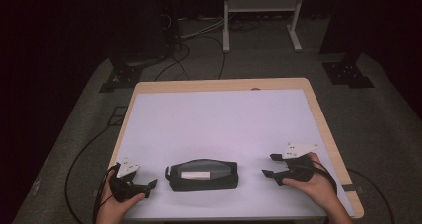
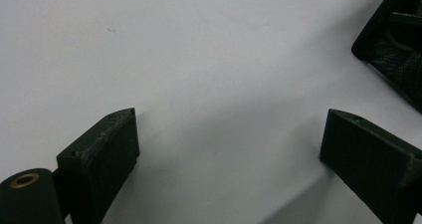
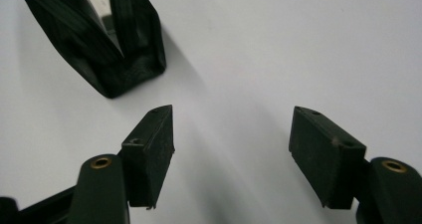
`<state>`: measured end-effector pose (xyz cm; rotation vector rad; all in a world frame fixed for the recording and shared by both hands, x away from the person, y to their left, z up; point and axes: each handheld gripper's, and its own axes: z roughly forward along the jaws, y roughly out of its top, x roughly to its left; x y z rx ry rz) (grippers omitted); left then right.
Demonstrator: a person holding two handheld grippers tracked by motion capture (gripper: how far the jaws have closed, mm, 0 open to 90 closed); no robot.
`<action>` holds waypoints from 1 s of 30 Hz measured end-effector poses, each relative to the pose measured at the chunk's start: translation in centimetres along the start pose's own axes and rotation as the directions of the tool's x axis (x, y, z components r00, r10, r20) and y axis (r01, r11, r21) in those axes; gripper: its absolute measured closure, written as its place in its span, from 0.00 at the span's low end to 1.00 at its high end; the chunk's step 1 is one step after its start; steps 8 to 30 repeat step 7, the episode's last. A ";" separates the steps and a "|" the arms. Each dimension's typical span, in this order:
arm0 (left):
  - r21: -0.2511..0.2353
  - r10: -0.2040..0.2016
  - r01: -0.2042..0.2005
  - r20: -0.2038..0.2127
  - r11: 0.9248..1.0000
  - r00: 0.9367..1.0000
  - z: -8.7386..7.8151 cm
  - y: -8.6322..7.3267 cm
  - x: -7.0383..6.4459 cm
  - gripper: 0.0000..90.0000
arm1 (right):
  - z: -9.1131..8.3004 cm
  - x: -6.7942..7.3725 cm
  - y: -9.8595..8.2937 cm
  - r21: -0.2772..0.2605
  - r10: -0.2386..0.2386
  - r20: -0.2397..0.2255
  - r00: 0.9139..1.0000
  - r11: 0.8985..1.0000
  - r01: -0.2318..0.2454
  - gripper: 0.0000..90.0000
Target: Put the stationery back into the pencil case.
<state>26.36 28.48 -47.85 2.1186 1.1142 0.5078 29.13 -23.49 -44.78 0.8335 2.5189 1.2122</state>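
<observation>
Black fabric makes up the pouch (image 1: 203, 175), which lies near the front edge of the white counter (image 1: 219, 119), between the two grippers and apart from both. Its top is open, and a white, flat object (image 1: 195, 175) rests inside; what that object is cannot be made out. In the left gripper view the pouch (image 2: 395, 45) is cut off at the upper right corner, with a mesh patch barely readable. In the right gripper view the pouch (image 3: 99, 40) is cut off at the top. The left gripper (image 1: 147, 187) sits low at the pouch's left end, held in a hand (image 1: 113, 204), jaws spread wide over bare counter. The right gripper (image 1: 268, 165), in the other hand (image 1: 313, 184), points left toward the pouch, jaws likewise wide and holding nothing.
</observation>
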 end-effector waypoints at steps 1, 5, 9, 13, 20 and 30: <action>0.000 0.000 0.000 0.000 1.000 1.000 0.0 0.0 0.0 0.08 | -0.1 -0.1 -0.4 0.007 0.002 0.009 1.000 1.000 -0.003 0.37; 0.000 0.000 0.000 0.000 1.000 1.000 0.0 0.0 0.0 0.08 | -0.6 -0.5 -1.6 0.032 0.018 0.038 0.999 0.999 -0.019 0.35; 0.001 -0.001 0.001 0.000 1.000 1.000 0.0 0.0 0.0 0.08 | -1.0 -0.8 -2.3 0.035 0.035 0.057 0.998 0.999 -0.037 0.34; 0.001 -0.001 0.001 0.000 1.000 1.000 0.0 0.0 0.0 0.08 | -1.0 -0.8 -2.3 0.035 0.035 0.057 0.998 0.999 -0.037 0.34; 0.001 -0.001 0.001 0.000 1.000 1.000 0.0 0.0 0.0 0.08 | -1.0 -0.8 -2.3 0.035 0.035 0.057 0.998 0.999 -0.037 0.34; 0.001 -0.001 0.001 0.000 1.000 1.000 0.0 0.0 0.0 0.08 | -1.0 -0.8 -2.3 0.035 0.035 0.057 0.998 0.999 -0.037 0.34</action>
